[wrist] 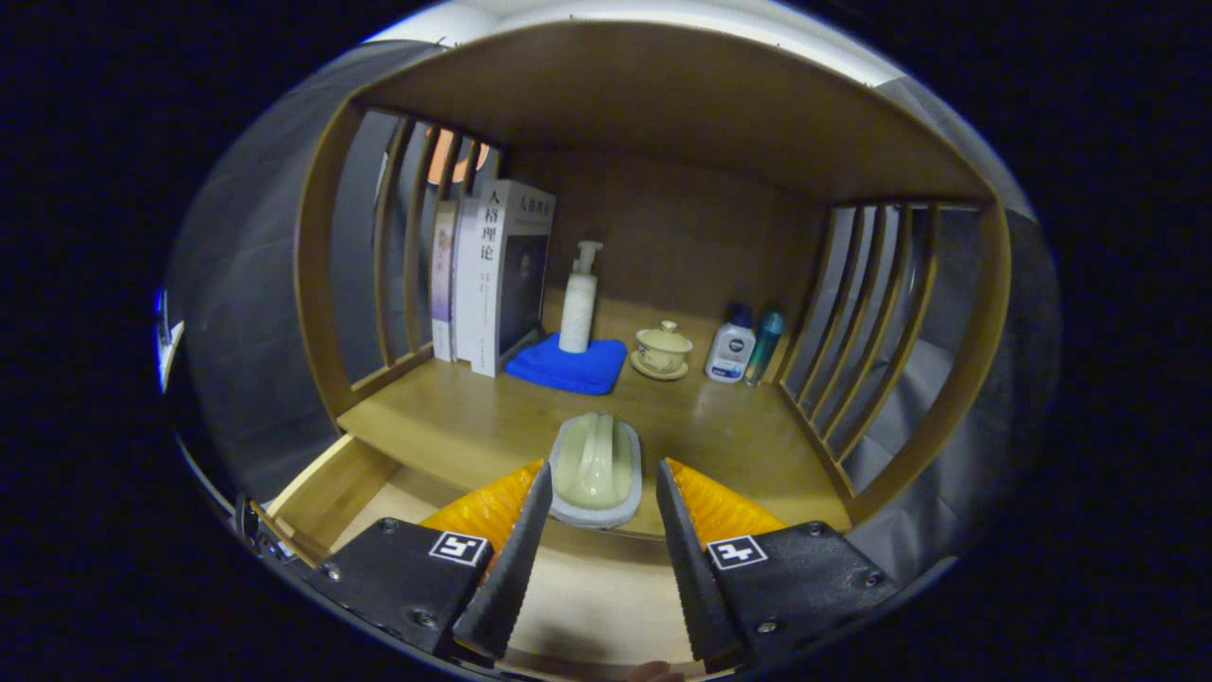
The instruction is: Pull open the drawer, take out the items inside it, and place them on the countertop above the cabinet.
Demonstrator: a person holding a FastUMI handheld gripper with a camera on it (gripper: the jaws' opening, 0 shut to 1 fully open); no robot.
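Observation:
A pale green scrubbing brush point(597, 464) with a grey base lies on the wooden countertop point(454, 426), at its front edge. My gripper point(603, 466) straddles the brush's near half. The left finger point(516, 540) is right at the brush's side, and a thin gap shows between the brush and the right finger point(684, 549). The jaws stand open. Below the fingers the drawer point(327, 493) is pulled out, and its light wooden floor shows bare between the fingers.
At the back of the countertop stand books point(492, 275), a pump bottle point(579, 298) on a blue cloth point(568, 367), a lidded cup on a saucer point(662, 350) and two small bottles point(743, 346). Slatted side walls point(852, 360) and a top board enclose the shelf.

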